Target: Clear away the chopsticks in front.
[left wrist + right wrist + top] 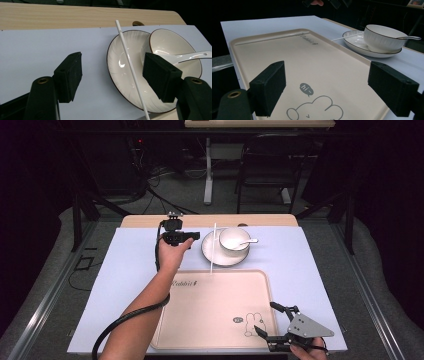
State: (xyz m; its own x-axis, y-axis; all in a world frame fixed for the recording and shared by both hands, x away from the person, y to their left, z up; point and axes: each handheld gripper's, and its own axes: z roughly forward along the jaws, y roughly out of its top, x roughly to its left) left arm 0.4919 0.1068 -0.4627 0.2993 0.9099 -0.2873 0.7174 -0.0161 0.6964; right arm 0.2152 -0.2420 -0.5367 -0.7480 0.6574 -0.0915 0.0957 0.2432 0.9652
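High view: your left gripper (193, 236) hangs over the pale blue mat (130, 265), just left of the round white ribbed plate with a dark rim (214, 256). On that plate stands the white porcelain bowl with a dark rim (234, 240), a white ceramic spoon (246, 242) resting in it. A thin white chopstick (213, 250) lies across the plate's left edge, its near end on the rim of the beige plastic tray with a rabbit drawing (200, 315).

The chopstick looks light, stiff and slick, and likely to roll or slide off the glazed rim if nudged. You would do best to pinch it near its middle, where it bridges clear of the plate, so the pads can close around it without striking porcelain.

In the left gripper view the jaws stand wide, nothing between the pads, the chopstick nearer the right-hand one. Your right gripper (269, 320) waits over the tray's near right corner, jaws wide apart and empty.
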